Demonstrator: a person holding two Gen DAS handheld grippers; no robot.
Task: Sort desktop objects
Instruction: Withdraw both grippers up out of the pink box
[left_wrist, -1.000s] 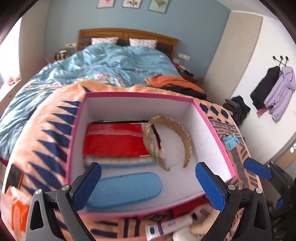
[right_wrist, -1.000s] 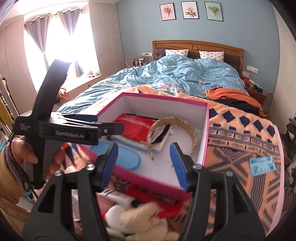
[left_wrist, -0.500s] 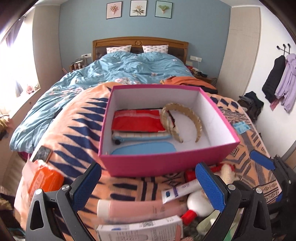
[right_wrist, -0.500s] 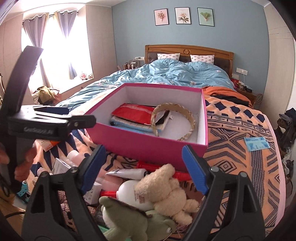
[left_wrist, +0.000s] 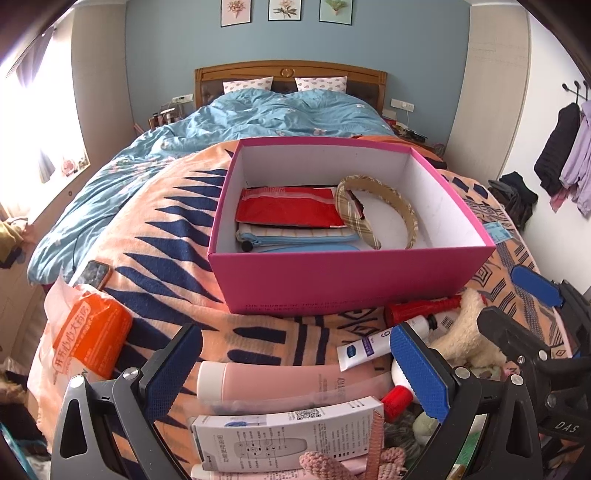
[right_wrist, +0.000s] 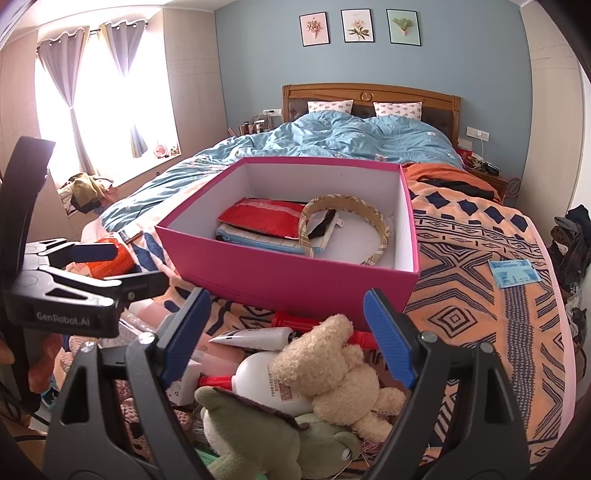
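Left wrist view, from left to right: an orange packet in a thin plastic bag lies at the bed's edge, with a phone just beyond it on the patterned blanket. The left tool hangs with its blue pads spread wide and nothing between them; below it lie a pink bottle on its side and a white printed carton. Further back sits the pink box, open-topped, holding a red pouch, a striped zip case under it, a blue flat item at the near wall, and a plaid headband standing on edge to the right. Near the box's front right corner lie a white tube, a red-capped white bottle and a cream plush, with the other tool's blue pad at the far right.

Right wrist view: the left tool's black frame fills the left edge. The right tool is spread fully, its pads either side of the cream teddy without pressing it. A green frog plush lies nearest the camera, touching the teddy. A blue card lies well apart on the blanket at right.
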